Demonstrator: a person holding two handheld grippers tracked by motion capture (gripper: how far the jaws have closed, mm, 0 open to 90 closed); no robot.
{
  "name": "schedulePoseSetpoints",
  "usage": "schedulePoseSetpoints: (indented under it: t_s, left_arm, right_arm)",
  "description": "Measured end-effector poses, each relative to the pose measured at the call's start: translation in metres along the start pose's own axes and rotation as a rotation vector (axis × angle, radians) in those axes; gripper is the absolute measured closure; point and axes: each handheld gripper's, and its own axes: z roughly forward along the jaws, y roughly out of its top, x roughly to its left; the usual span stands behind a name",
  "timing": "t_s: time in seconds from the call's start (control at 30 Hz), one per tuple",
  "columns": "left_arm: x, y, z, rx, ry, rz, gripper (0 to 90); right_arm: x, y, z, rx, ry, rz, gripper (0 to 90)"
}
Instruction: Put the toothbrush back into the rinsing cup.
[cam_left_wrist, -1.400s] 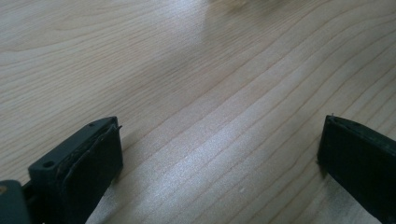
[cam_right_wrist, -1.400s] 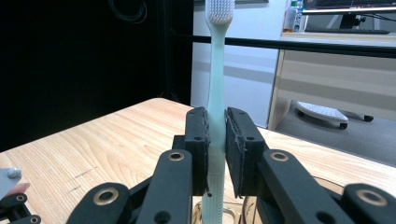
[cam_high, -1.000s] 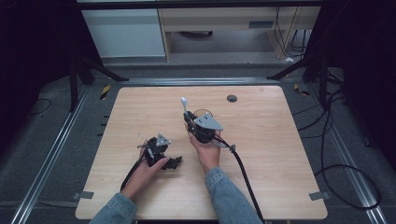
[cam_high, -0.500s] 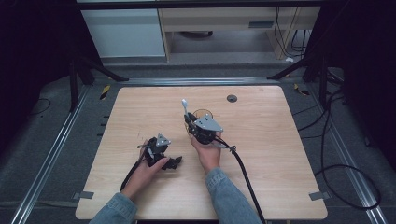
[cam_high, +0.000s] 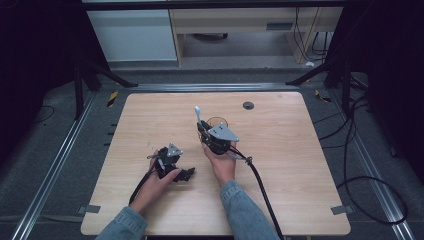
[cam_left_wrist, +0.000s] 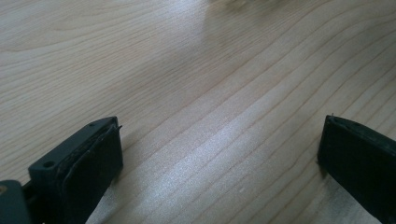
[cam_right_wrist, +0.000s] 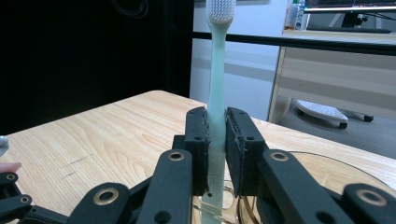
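2 grippers on show: the right gripper (cam_right_wrist: 215, 140) pinches a pale green toothbrush (cam_right_wrist: 217, 70) upright, bristles on top, over a clear cup (cam_high: 217, 122) mid-table (cam_high: 300, 165). Left gripper (cam_left_wrist: 219, 154) rests low on the wood, jaws spread wide.

Lab: wooden table (cam_high: 300, 150) on metal rails (cam_high: 50, 170), loose cables (cam_high: 350, 150), dark curtains.

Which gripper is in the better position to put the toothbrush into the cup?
Right. The right gripper already clamps the toothbrush upright over the cup; the left gripper rests open on the table.
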Motion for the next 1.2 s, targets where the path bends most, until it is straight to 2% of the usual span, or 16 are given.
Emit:
schedulePoseSetpoints:
  t_s: [0.7, 1.2]
  left_arm:
    - [-0.0001, 0.0, 0.0001, 0.0, 0.0, 0.0, 0.0]
    - [-0.0002, 0.0, 0.0001, 0.0, 0.0, 0.0, 0.0]
  right_arm:
    - [0.0009, -0.0029, 0.0007, 0.055, 0.01, -0.044, 79.1]
    - [0.0024, -0.0038, 0.0026, 0.07, 0.036, -0.038, 75.4]
